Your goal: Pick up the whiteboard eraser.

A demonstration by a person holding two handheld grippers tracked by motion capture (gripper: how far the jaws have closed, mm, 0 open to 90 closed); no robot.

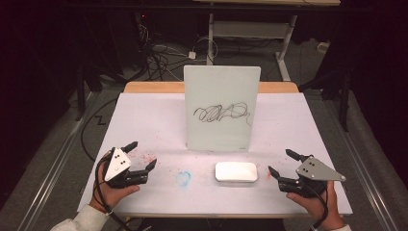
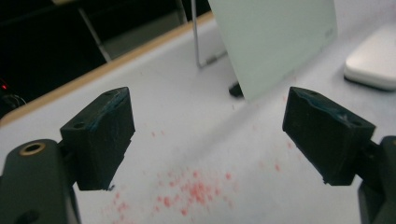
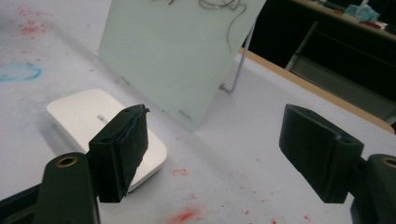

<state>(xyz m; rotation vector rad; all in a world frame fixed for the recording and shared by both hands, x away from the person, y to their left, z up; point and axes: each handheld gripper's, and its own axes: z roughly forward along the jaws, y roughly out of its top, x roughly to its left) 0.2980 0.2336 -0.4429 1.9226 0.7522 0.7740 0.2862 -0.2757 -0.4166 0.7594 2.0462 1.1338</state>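
Observation:
A pale glass whiteboard [image 1: 221, 108] stands upright on a wire stand at the middle of the table, with a dark scribble [image 1: 222, 113] across it. In front of it lies a flat white eraser block [image 1: 235, 172]. My left gripper [image 1: 140, 155] rests near the front left, open, nothing between its jaws. At the front right my right gripper [image 1: 282, 162] is open too, just right of the eraser. In the left gripper view the board [image 2: 273, 39] and eraser [image 2: 373, 60] lie ahead of the left gripper [image 2: 208, 140]. In the right gripper view the eraser [image 3: 93, 121] lies behind the left jaw of the right gripper [image 3: 212, 154].
The white table top [image 1: 144, 120] carries red marker specks [image 1: 144, 156] near the left gripper and a faint blue ring [image 1: 183, 178] in front of the board. A wooden edge [image 1: 154, 87] runs along the back. Cables [image 1: 163, 55] and a desk frame lie on the floor beyond.

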